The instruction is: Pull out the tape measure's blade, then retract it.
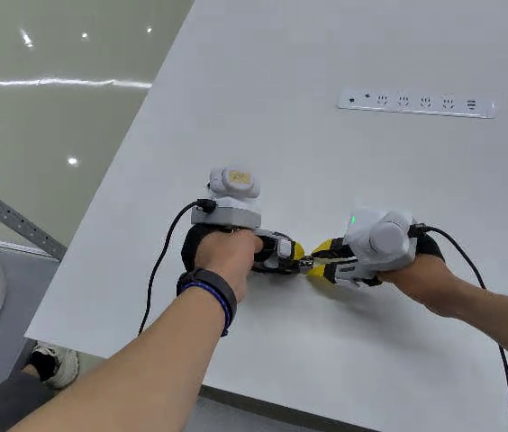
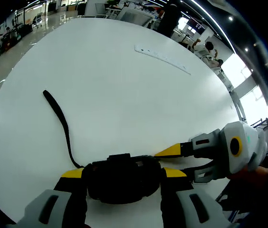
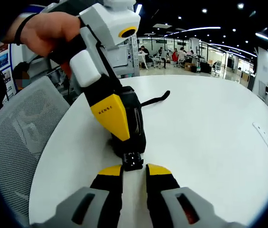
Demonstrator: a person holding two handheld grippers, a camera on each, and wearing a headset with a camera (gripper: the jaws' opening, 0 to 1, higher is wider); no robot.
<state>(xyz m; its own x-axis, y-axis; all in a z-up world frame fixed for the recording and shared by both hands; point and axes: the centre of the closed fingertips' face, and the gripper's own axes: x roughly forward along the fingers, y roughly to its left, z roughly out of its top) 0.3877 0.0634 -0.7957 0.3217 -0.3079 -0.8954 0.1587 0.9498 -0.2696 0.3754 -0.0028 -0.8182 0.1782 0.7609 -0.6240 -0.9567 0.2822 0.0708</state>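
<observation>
Two handheld grippers meet over one black tape measure (image 3: 135,118) near the front edge of a white table (image 1: 344,54). The left gripper (image 2: 123,172) has its yellow-tipped jaws spread wide and clamped on the two sides of the case. The right gripper (image 3: 134,170) faces it, its jaws drawn nearly together on the blade's end hook (image 3: 132,160), just outside the case. One black wrist strap (image 2: 58,116) trails across the tabletop. One white power strip (image 1: 416,103) lies well apart, farther back.
</observation>
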